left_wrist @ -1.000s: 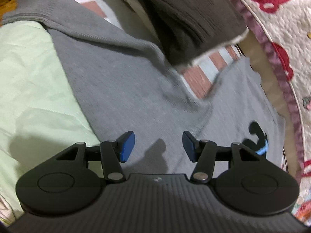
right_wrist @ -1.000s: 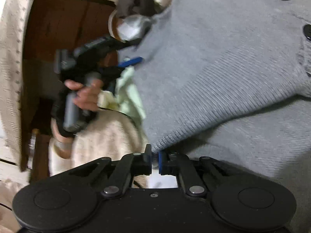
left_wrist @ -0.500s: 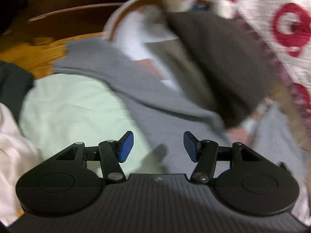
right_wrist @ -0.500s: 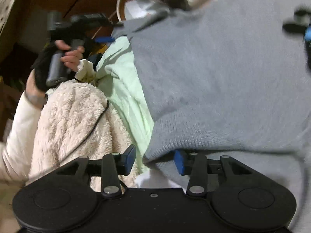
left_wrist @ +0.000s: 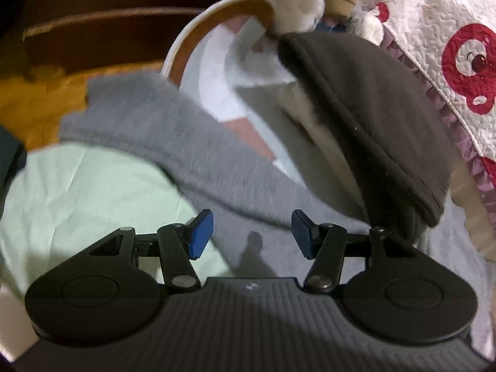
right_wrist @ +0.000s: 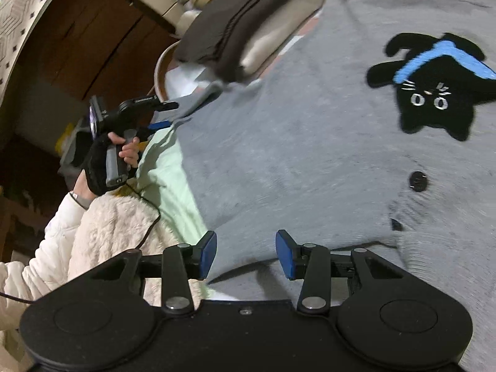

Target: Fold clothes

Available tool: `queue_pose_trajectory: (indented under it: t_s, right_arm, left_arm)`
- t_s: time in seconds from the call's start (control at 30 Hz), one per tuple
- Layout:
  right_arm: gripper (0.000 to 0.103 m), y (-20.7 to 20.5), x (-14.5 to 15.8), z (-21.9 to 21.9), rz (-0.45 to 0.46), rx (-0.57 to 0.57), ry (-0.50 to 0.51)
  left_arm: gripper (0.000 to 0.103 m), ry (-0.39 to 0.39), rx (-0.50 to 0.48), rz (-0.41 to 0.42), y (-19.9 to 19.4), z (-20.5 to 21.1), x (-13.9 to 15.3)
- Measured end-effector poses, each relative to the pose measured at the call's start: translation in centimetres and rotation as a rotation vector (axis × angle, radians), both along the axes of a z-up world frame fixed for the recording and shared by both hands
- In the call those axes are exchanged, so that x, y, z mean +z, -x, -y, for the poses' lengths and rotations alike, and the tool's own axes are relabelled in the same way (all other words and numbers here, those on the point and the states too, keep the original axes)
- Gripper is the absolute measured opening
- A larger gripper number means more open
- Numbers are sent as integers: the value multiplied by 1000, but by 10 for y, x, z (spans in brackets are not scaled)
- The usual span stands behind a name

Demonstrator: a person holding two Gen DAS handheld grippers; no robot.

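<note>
Since a second ago the right gripper (right_wrist: 246, 254) has let go of the grey sweater's (right_wrist: 310, 155) edge: its blue pads, then pinched on the knit, now stand apart with nothing pressed between them, and the fabric lies flat beneath. Over the same second the left gripper (left_wrist: 252, 234) has swung from the sweater's middle toward its far sleeve end, so the wooden floor (left_wrist: 37, 102) and a round wooden rim (left_wrist: 198, 31) have come into its view.

Both grippers are spread and hold nothing. Under the left one lies the boundary between the sweater and a pale green sheet (left_wrist: 86, 198); the grey sleeve (left_wrist: 148, 117) runs diagonally away from it.

From the right wrist, the sweater spreads across most of the surface, face up, with a black cat patch (right_wrist: 434, 86) and one dark button (right_wrist: 418, 181) showing. Its left edge lies on the green sheet.

A folded dark brown garment (left_wrist: 372, 117) over a cream layer sits just beyond the sweater, overlapping its far edge and crowding the sleeve. Stuffed toys (left_wrist: 300, 3) stand behind that pile. A white quilt with red figures (left_wrist: 458, 55) lies at the right. A fluffy cream blanket (right_wrist: 117, 229) bunches at the near left, with a thin black cable across it, beside the person's gloved left hand (right_wrist: 108, 158).
</note>
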State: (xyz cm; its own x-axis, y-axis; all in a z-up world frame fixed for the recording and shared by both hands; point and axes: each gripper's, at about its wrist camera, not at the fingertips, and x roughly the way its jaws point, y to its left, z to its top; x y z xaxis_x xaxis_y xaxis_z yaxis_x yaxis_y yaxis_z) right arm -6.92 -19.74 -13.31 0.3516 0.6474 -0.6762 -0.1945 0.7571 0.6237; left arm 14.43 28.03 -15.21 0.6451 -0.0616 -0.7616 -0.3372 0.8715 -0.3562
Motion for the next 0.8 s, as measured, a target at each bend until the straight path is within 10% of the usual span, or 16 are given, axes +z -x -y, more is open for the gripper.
queue_pose_trajectory:
  t_s: [0.67, 0.8]
  right_arm:
    - [48, 2, -15, 16, -36, -86, 30]
    - [48, 2, -16, 16, -34, -93, 49]
  left_arm:
    - [65, 1, 224, 35, -33, -46, -26]
    - [29, -171, 153, 9, -37, -36, -28]
